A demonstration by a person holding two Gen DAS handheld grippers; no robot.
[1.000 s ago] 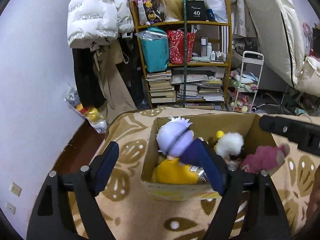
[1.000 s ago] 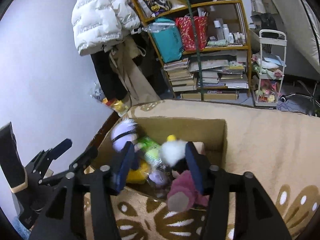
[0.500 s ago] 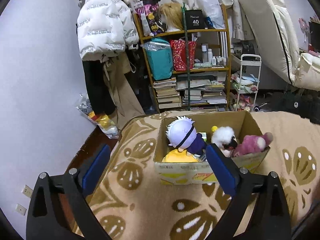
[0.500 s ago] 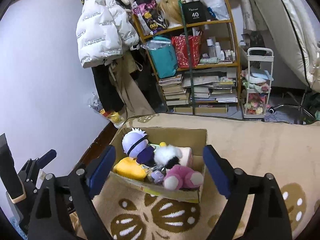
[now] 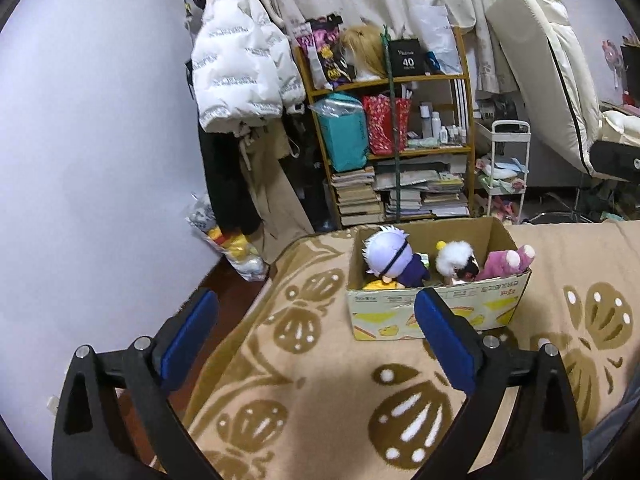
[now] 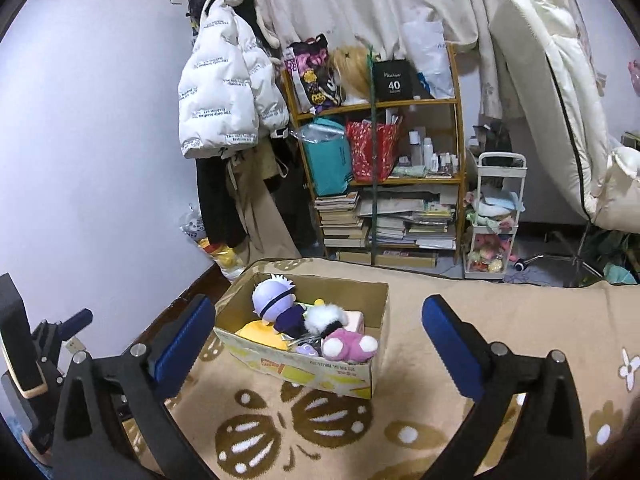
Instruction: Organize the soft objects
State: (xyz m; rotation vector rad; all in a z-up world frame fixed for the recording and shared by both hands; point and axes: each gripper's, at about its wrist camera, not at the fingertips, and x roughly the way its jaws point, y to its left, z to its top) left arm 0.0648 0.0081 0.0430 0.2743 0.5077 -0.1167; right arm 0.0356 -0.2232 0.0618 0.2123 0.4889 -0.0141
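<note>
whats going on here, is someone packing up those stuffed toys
Looks that way. A cardboard box on the patterned blanket holds several plush toys, among them a white-haired doll and a pink plush leaning at the rim. The left hand-held gripper and right hand-held gripper are both open, holding nothing, short of the box.

Probably home bedroom: patterned blanket point(image 6: 500, 320), cluttered bookshelf point(image 6: 380, 168), hanging puffer jacket point(image 6: 224, 92), upended mattress point(image 6: 560, 100).
</note>
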